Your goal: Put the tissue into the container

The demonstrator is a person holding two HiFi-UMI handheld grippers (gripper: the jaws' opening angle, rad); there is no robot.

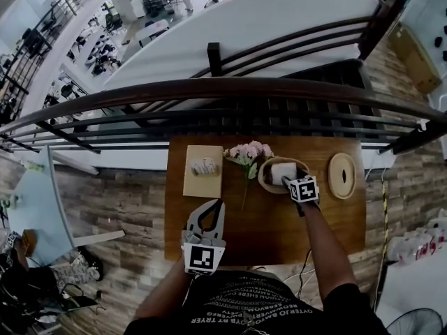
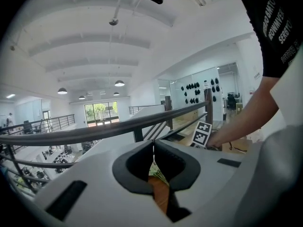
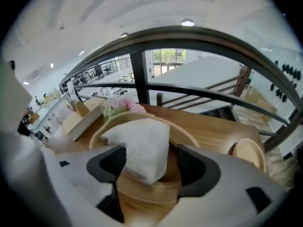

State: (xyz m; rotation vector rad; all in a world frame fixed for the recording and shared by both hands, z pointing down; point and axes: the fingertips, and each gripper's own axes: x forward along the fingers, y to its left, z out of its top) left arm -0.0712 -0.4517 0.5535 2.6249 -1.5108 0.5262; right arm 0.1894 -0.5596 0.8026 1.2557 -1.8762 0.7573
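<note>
A white folded tissue (image 1: 282, 171) sits in the woven container (image 1: 265, 180) on the wooden table, right of centre. My right gripper (image 1: 288, 181) is at the container's near rim. In the right gripper view the tissue (image 3: 139, 148) stands between the wide-spread jaws of the right gripper (image 3: 151, 151), inside the container (image 3: 184, 135). It leans by the left jaw, with a gap to the right jaw, so the gripper is open. My left gripper (image 1: 216, 204) hovers over the table's near left part, shut and empty. Its tips meet in the left gripper view (image 2: 153, 148).
A bunch of pink flowers (image 1: 248, 152) lies left of the container. A light wooden block (image 1: 203, 180) with a small white crumpled thing on it stands further left. A round wooden lid (image 1: 342, 175) lies at the right. A dark railing (image 1: 209, 89) runs behind the table (image 1: 265, 236).
</note>
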